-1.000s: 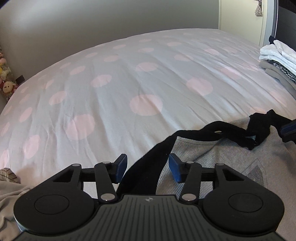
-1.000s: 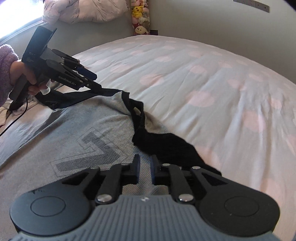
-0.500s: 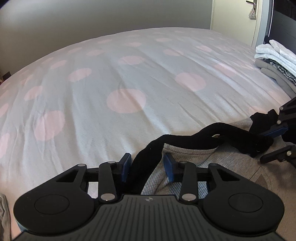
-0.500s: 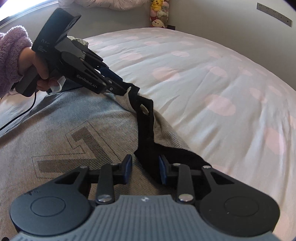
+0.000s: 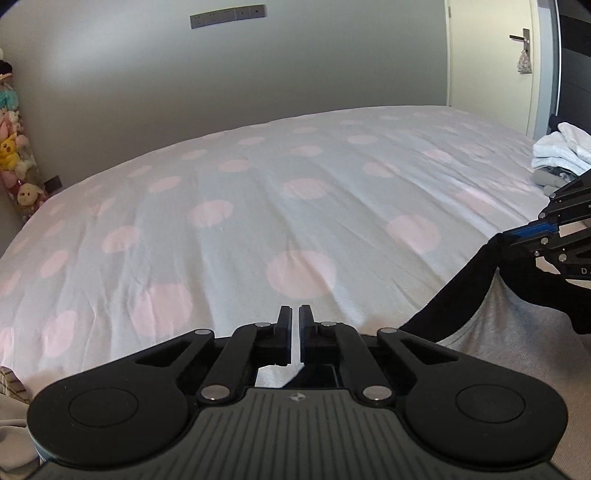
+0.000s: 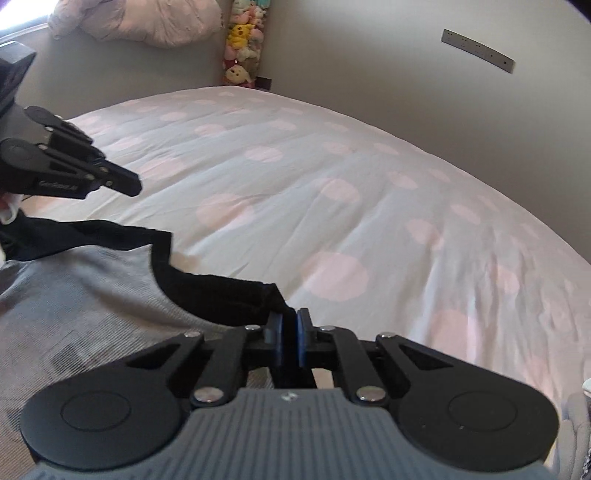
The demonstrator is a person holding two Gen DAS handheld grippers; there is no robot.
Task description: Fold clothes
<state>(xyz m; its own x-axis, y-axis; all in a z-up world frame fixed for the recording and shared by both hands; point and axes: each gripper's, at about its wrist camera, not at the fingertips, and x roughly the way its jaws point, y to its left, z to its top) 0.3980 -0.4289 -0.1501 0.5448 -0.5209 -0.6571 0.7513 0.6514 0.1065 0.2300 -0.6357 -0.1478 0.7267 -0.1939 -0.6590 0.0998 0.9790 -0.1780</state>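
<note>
A grey shirt (image 5: 517,350) (image 6: 92,295) with a black trim (image 5: 454,299) (image 6: 221,299) lies at the near edge of a bed (image 5: 258,203) covered in pink dots. My left gripper (image 5: 291,317) (image 6: 136,188) is shut. The trim runs out from under its fingers, and the grip itself is hidden. My right gripper (image 6: 290,321) (image 5: 498,238) is closing, with its blue pads pressed on a bunched end of the same trim. The black edge hangs stretched between the two grippers, raised off the cover.
A stack of folded clothes (image 5: 561,151) sits at the bed's far right edge, by a door (image 5: 491,66). Plush toys (image 5: 14,147) (image 6: 243,48) hang in the room's corner. Pink bedding (image 6: 147,18) lies beyond the bed. Another cloth (image 5: 11,387) shows at the lower left.
Both pairs of jaws have closed around the black trim that lay between them. The trim now hangs stretched between the grippers instead of lying on the shirt. Both views have tipped upward.
</note>
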